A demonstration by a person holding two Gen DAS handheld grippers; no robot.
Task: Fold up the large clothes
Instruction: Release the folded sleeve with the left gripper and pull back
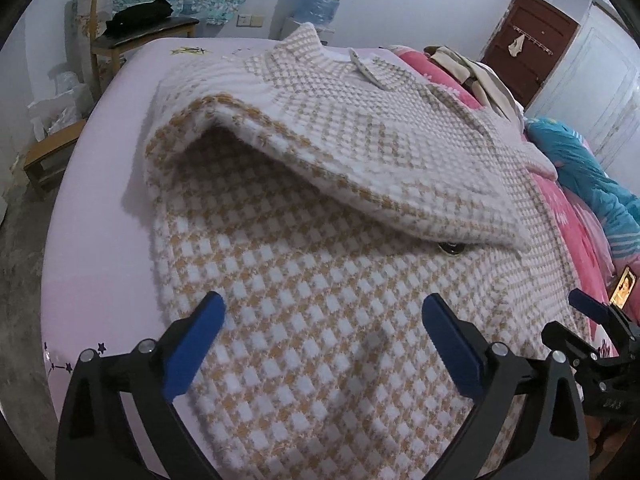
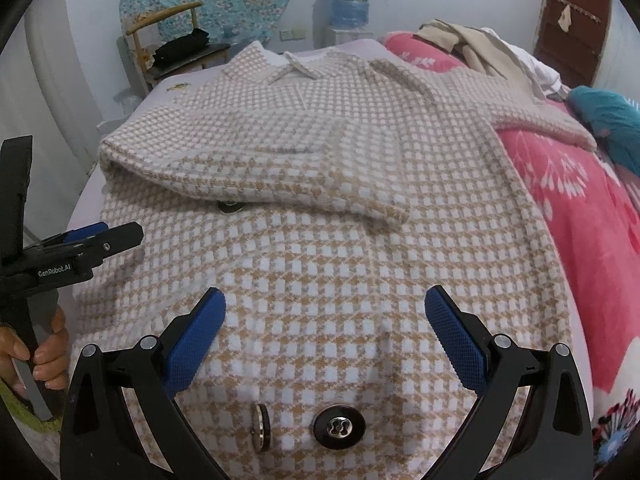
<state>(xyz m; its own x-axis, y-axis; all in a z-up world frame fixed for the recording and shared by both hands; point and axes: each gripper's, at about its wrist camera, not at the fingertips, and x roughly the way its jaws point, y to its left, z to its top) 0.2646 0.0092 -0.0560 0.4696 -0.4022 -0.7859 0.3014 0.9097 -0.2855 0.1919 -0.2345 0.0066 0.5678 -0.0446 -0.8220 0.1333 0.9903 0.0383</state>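
Two grippers are held low over a checked coat that is spread across the bed, collar toward the far wall. One sleeve is already laid across the chest, its cuff resting just above a dark button; the other sleeve is draped sideways onto a pink quilt. The left gripper is seen with its jaws wide apart and nothing between them, only fabric lying beneath, and the right gripper is likewise parted and empty, near two buttons at the hem. The next fold is judged to be at risk in several ways (the cloth looks thick and fuzzy). If only the top layer is pinched, the coat may be dragged rather than folded, and the folded sleeve could be pulled loose. Should a button be caught between the pads, the grip might slip. The outstretched sleeve may also snag on the quilt if the body is lifted first.
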